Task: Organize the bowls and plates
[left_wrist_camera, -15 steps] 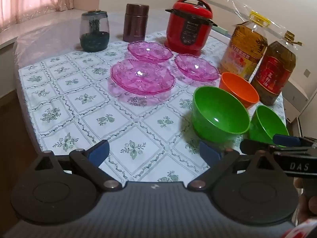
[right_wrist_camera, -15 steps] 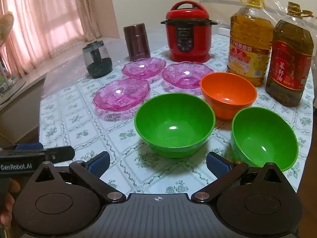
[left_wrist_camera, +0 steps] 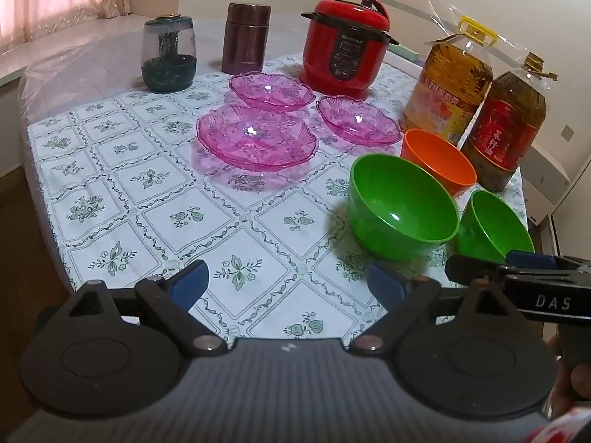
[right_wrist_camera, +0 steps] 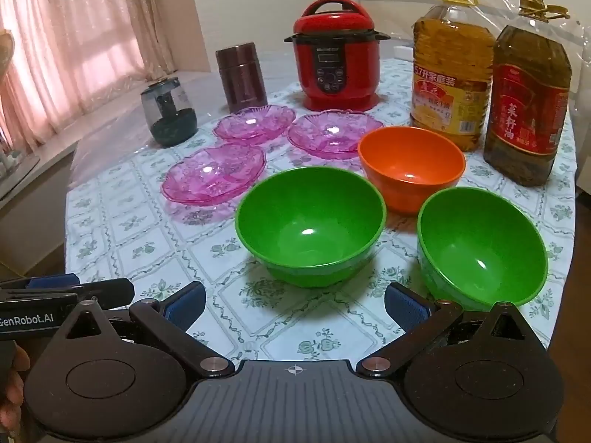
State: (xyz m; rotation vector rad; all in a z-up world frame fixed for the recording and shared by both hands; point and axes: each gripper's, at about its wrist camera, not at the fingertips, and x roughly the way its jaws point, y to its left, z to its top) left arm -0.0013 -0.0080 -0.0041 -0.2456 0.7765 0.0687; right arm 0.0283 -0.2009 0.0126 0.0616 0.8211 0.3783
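We see three pink plates [right_wrist_camera: 214,175] mid-table beside two green bowls [right_wrist_camera: 310,221] and an orange bowl [right_wrist_camera: 412,164]; our left gripper [left_wrist_camera: 288,282] and right gripper [right_wrist_camera: 295,304] hover spread wide, holding nothing

I see three clear pink plates [right_wrist_camera: 214,175] with a cut-glass pattern, two green bowls [right_wrist_camera: 310,221] and one orange bowl [right_wrist_camera: 412,164]. The cloth [left_wrist_camera: 155,199] on my table is white with a green lattice and small green flower sprigs. The cooker [right_wrist_camera: 336,62] is red with black trim, the flask [right_wrist_camera: 241,75] dark maroon. Both oil bottles [right_wrist_camera: 450,70] look amber with red and yellow labels. My pads [right_wrist_camera: 186,304] are blue on black.
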